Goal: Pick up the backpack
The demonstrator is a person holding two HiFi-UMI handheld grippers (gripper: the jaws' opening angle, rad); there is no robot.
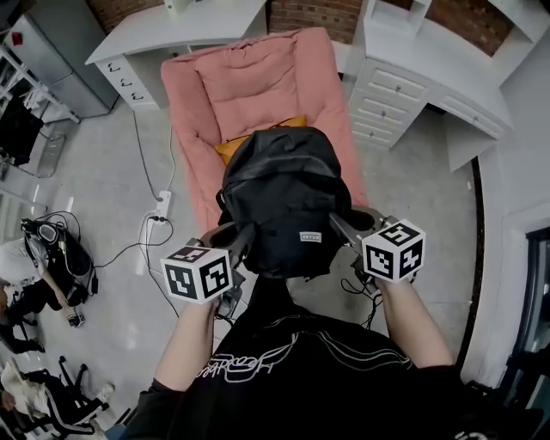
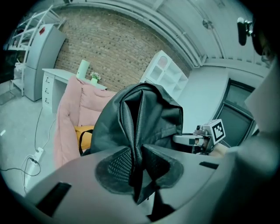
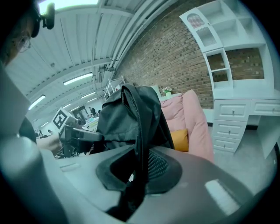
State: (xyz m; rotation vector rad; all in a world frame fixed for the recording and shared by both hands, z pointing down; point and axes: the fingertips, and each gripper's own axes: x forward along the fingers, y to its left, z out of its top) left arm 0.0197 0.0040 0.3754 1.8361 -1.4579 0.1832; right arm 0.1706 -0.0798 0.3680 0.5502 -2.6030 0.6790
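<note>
Both your grippers are on the backpack (image 1: 284,202). Your left gripper (image 1: 243,238) has it by the left side, your right gripper (image 1: 338,225) by the right, and the black bag hangs between them just in front of your chest.

In the left gripper view the jaws are nearly together, pinching a fold of black strap (image 2: 134,151) against the dark pads (image 2: 114,169). The bag's body bulges up just past the tips. The right gripper view shows the same: the jaws are clamped on a dark strap (image 3: 141,144) that runs down between the pads, with the bag right above them. Each gripper shows in the other's view across the bag, its marker cube facing the camera.

From the head view the bag sits over the near end of the pink chair (image 1: 258,86), top end pointing away from you. A small label (image 1: 309,235) shows on the side nearest you. A yellow cushion (image 1: 230,148) peeks out on the chair behind the bag's left shoulder.

Beyond the chair there is a white desk (image 1: 172,34) on the left and white drawers (image 1: 387,103) on the right, both against a brick wall (image 1: 301,17). A power strip (image 1: 161,206) lies on the floor (image 1: 112,172) to the chair's left, with cables trailing from it.
</note>
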